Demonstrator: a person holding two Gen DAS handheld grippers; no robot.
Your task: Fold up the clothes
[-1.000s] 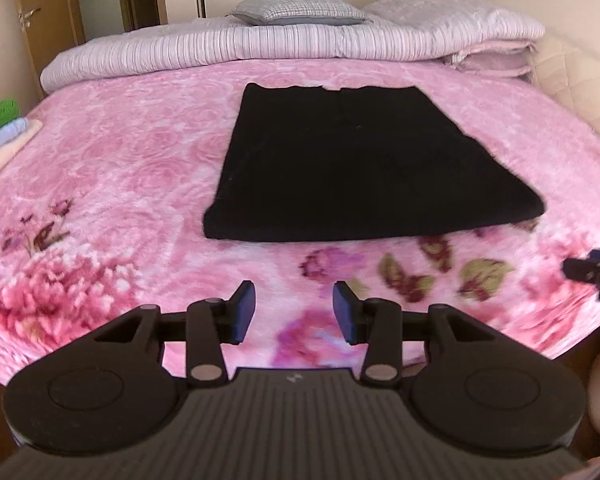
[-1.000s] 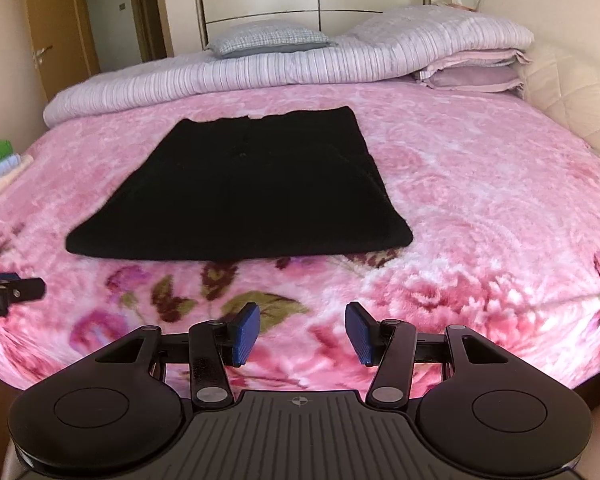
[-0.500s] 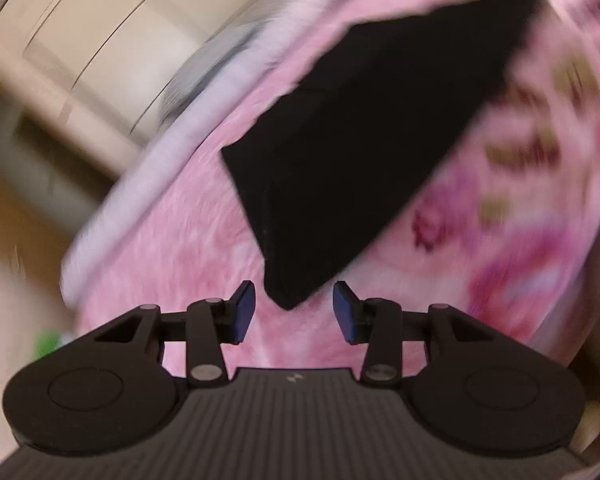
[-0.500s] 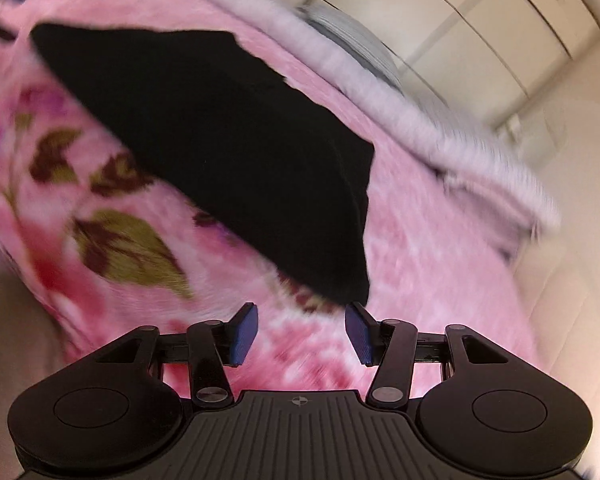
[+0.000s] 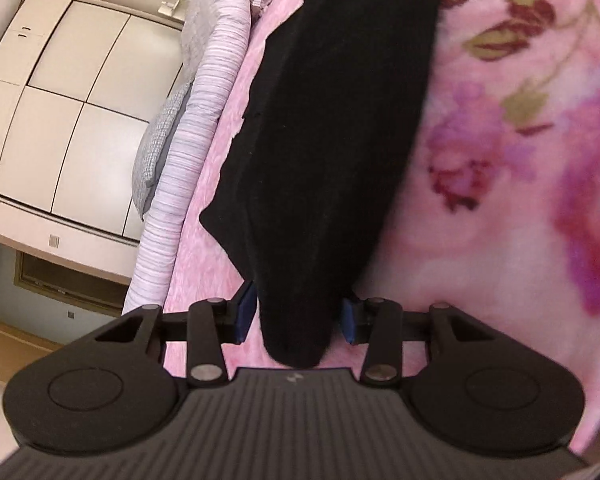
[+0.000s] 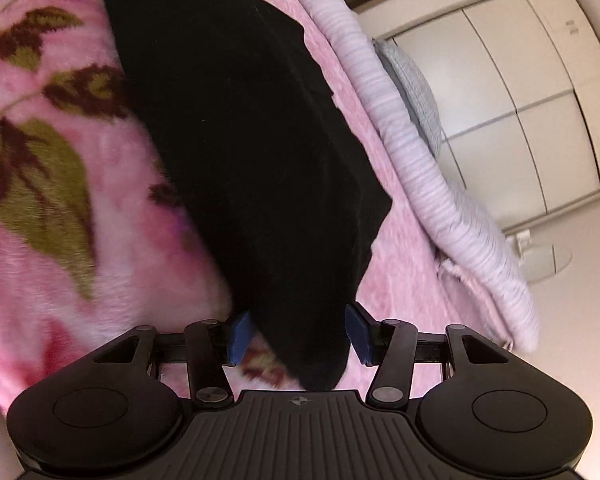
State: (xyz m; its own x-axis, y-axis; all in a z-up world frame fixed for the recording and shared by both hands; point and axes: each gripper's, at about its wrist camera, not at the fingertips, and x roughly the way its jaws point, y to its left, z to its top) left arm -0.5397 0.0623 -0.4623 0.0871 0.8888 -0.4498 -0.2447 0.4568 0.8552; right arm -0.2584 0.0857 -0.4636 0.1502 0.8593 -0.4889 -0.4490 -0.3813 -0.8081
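Note:
A black folded garment lies flat on the pink flowered blanket. My left gripper is rolled onto its side and straddles one near corner of the garment. Its jaws are closing, with the cloth between the blue pads and no clear pinch. In the right wrist view the same garment runs away from my right gripper. That gripper is also rolled over and stands open around the other near corner. Its pads sit just beside the cloth.
A rolled striped quilt and a grey checked pillow lie along the head of the bed, with pale wardrobe doors behind. The right wrist view shows the same quilt and wardrobe.
Both grippers have dropped from above the bed's near edge to the garment and rolled onto their sides. Each now has a near corner of the black cloth between its fingers.

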